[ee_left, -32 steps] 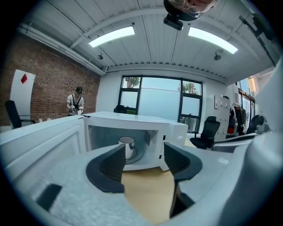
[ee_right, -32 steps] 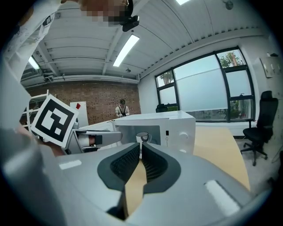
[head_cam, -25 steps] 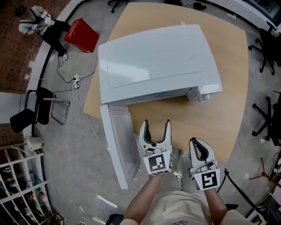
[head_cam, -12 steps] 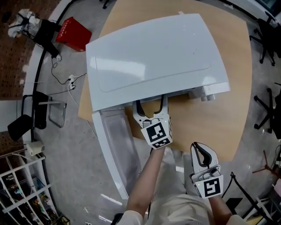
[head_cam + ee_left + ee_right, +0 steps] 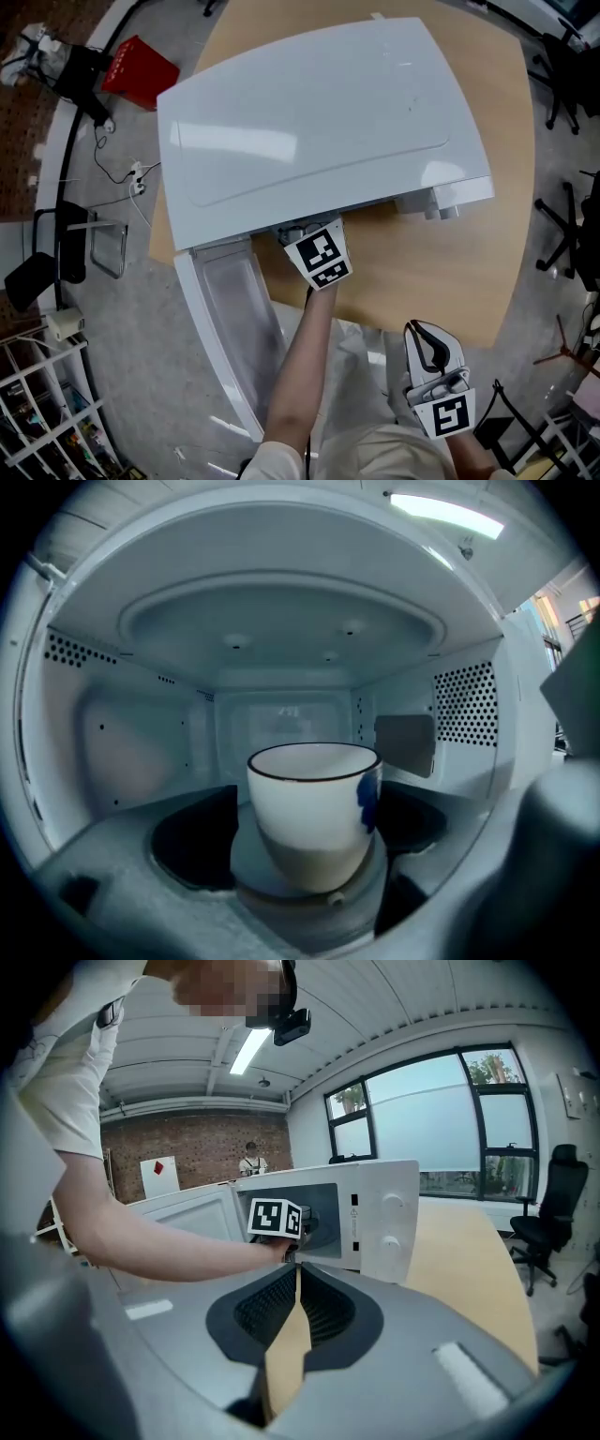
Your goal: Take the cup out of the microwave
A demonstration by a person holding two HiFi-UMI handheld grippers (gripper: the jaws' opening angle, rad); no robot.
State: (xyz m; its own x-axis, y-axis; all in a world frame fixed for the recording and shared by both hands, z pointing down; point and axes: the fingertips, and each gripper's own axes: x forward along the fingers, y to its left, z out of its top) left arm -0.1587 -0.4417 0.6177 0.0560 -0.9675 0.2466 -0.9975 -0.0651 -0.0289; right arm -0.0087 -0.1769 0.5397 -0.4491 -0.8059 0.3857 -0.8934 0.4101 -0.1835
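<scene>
A white cup (image 5: 312,813) with a dark rim and a blue mark stands upright on the turntable inside the white microwave (image 5: 319,122). My left gripper (image 5: 300,844) has reached into the cavity. Its jaws are wide open, one dark pad (image 5: 192,850) on each side of the cup with gaps between. In the head view only its marker cube (image 5: 321,255) shows under the microwave's front edge. The microwave door (image 5: 230,337) hangs open to the left. My right gripper (image 5: 424,330) is held back near the table's front edge, shut and empty.
The microwave sits on a round wooden table (image 5: 441,262). On the floor lie a red box (image 5: 139,70) and cables (image 5: 131,173). Office chairs (image 5: 562,84) stand at the right and a wire rack (image 5: 37,412) at the lower left.
My left gripper has moved from the table's front edge forward into the microwave cavity, and its jaws are now hidden under the top in the head view. The right gripper stayed put.
</scene>
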